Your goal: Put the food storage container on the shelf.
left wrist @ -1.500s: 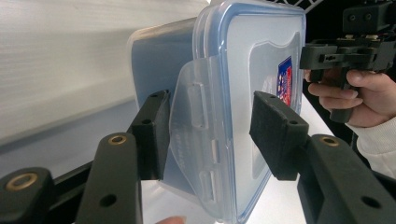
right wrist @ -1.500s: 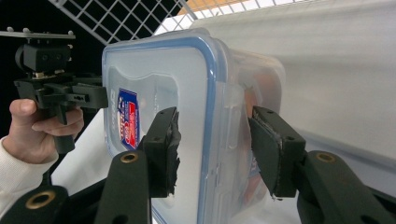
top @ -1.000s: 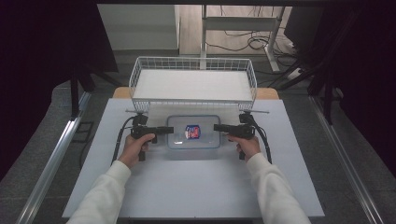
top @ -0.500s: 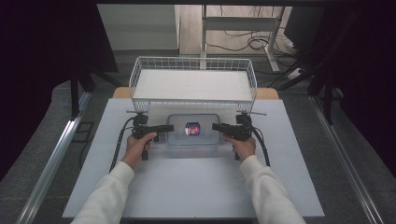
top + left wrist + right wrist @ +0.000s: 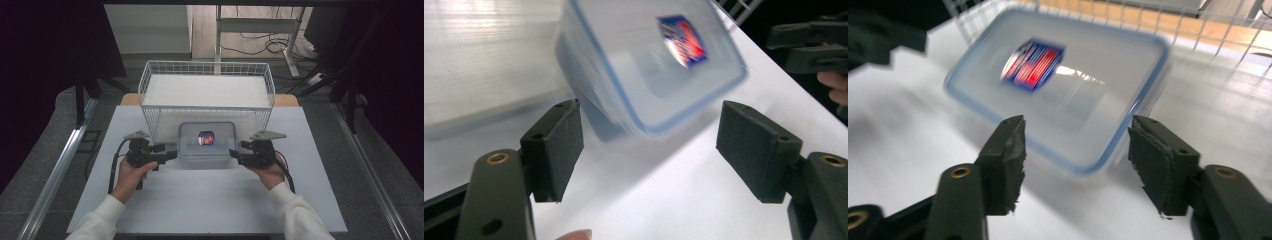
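No lettering can be made out anywhere. The one marking is a blue and red label (image 5: 1032, 65) on the lid of the clear plastic box (image 5: 207, 139), lying ahead of the right gripper's jaws and ahead of the left gripper's as well; its print is too blurred to read.

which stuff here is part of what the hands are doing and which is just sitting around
In play:
- clear plastic container with blue-rimmed lid
- left gripper, open, at the container's left side
- right gripper, open, at its right side

Probably just there:
- white wire basket behind the container
- white table mat
- cables on the floor beyond
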